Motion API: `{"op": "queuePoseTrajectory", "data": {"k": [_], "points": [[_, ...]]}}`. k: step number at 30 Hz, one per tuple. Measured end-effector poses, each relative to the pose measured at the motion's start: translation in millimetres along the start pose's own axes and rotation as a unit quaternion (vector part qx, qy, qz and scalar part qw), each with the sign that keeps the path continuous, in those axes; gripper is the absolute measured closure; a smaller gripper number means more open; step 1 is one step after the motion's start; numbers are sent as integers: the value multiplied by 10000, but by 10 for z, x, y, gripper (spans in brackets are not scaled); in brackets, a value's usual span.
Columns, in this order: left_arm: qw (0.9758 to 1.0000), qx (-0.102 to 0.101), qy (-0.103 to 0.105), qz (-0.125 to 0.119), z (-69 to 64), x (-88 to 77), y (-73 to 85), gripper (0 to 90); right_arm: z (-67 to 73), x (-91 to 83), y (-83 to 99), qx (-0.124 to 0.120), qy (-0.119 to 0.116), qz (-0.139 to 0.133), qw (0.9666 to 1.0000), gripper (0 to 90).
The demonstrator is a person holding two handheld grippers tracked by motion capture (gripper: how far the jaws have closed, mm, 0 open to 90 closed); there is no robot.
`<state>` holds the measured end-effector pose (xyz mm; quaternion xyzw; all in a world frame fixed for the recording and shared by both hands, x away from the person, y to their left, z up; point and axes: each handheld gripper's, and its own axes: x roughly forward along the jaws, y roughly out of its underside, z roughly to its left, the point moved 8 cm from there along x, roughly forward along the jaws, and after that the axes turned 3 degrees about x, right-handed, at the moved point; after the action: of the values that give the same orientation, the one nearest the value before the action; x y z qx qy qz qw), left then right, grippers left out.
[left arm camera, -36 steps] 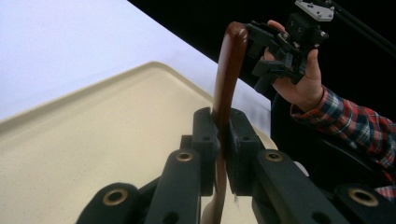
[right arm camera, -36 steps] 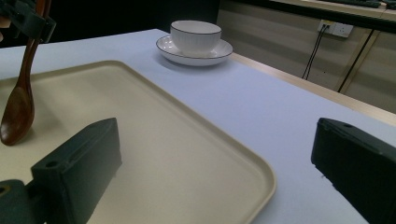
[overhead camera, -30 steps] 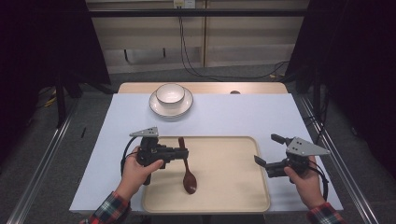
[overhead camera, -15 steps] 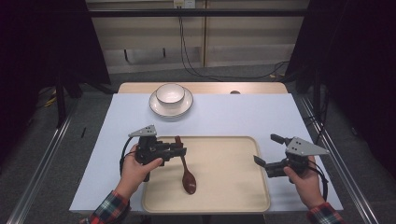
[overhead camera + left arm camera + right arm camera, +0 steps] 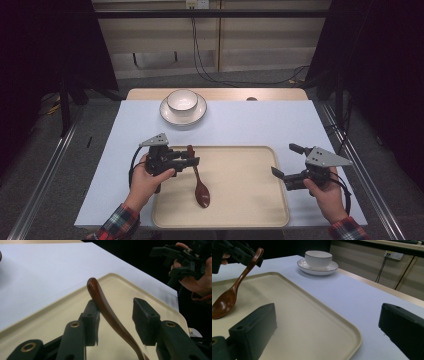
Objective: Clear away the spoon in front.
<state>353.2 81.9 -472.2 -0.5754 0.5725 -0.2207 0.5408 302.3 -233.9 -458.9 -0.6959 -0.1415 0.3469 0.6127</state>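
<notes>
Glossy dark brown wooden spoon (image 5: 198,176) with curved handle, bowl down on smooth cream tray (image 5: 250,210), handle between left gripper (image 5: 115,323), jaws just opening, leaning on one pad, right gripper (image 5: 278,175) apart, pale blue bench (image 5: 260,122), no lettering.

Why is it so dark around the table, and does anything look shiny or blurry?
High view: light falls on the table while the room around it stays black. Left gripper view: the brown spoon has a bright shine on its handle tip, and the close black parts of the left gripper look a bit soft. Right gripper view: the bowl casts a soft shadow onto its plate.
</notes>
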Motion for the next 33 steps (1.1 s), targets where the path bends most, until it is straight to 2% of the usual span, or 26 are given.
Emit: {"op": "queuePoseTrajectory", "data": {"k": [7,10,12,16,20,24,26,30,31,33], "points": [[9999,51,-97,-51,31,11,-11,491,0,-8,1,14,20,8,10000,13],[9998,40,-147,-92,40,15,-22,483,-3,-4,-4,3,81,-22,10000,13],[9997,59,-183,-136,54,12,-31,455,4,-7,-4,4,21,-4,10000,13],[9994,49,-278,-191,89,-15,-46,444,4,-4,-7,-10,43,-22,10000,14],[9992,30,-280,-274,97,-27,-67,432,8,-11,-7,-14,9,-11,10000,14],[9989,93,-317,-330,110,-27,-80,398,2,-12,-10,2,84,-23,10000,14],[9987,108,-316,-382,109,-35,-94,375,10,-16,-8,-13,4,-7,10000,14],[9981,178,-375,-457,113,-68,-127,326,6,-18,-16,9,55,-50,10000,14],[9977,129,-383,-546,107,-71,-145,308,5,-21,-16,15,74,-47,10000,14],[9975,151,-409,-561,120,-98,-154,280,5,-22,-20,-24,46,-63,10000,14]]}}
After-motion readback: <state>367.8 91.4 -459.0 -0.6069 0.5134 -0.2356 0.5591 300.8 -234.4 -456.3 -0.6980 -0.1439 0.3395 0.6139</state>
